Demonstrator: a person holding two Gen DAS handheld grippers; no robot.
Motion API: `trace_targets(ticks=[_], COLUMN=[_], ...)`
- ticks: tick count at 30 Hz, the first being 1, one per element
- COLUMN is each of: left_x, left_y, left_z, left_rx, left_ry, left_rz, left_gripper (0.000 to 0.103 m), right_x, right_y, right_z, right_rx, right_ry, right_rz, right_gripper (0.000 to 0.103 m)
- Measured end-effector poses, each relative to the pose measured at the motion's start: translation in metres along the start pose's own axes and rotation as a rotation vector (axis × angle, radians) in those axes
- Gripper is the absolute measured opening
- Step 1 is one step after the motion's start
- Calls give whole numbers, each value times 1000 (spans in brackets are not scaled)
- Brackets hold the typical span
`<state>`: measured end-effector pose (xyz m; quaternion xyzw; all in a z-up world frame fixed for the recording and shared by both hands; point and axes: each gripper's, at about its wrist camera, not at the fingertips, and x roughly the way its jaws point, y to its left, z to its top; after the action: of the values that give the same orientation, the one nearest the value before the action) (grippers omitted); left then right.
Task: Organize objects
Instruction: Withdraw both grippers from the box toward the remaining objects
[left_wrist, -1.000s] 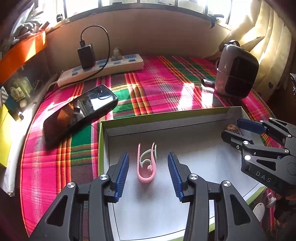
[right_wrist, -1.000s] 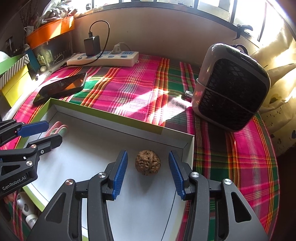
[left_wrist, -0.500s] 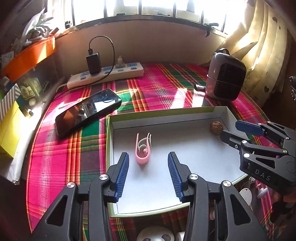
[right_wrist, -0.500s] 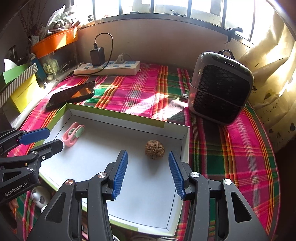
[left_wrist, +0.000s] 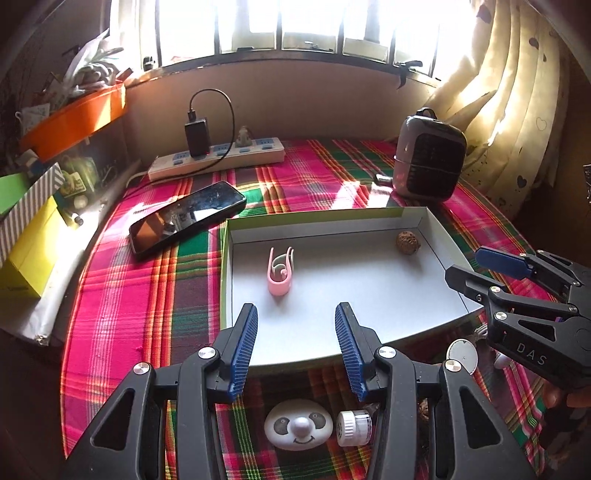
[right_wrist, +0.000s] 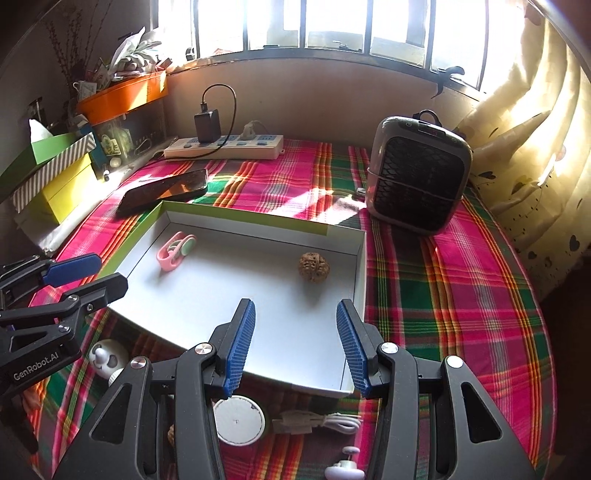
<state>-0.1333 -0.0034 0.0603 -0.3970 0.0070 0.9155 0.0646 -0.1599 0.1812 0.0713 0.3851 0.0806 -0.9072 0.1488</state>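
A shallow white box lid with a green rim lies on the plaid cloth. Inside it rest a pink and pale-green clip on the left and a brown walnut on the right. My left gripper hovers open over the lid's near edge, nothing between its fingers. My right gripper is also open and empty above the lid's near right part; it shows at the right of the left wrist view. Near me lie a white panda-face item, a small white cap, a round white disc and a coiled white cable.
A black phone lies left of the lid. A power strip with a charger runs along the back wall. A grey heater stands at back right beside curtains. Boxes and an orange tray crowd the left.
Both grippers have pulled back and up from the lid. The clip and walnut, formerly between the fingers, now lie farther off, and the small items in front of the lid have come into view.
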Motion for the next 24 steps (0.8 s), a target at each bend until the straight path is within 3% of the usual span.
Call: trace_targets(ticks=[24], left_x=[-35], left_y=[12], left_z=[-45], left_rx=[-29], left_ry=[-23], left_rz=[-30], left_gripper=[43], right_x=[-47], right_y=[4], right_z=[-45], right_rx=[10], right_ry=[-58], right_rz=[-27], right_gripper=[47])
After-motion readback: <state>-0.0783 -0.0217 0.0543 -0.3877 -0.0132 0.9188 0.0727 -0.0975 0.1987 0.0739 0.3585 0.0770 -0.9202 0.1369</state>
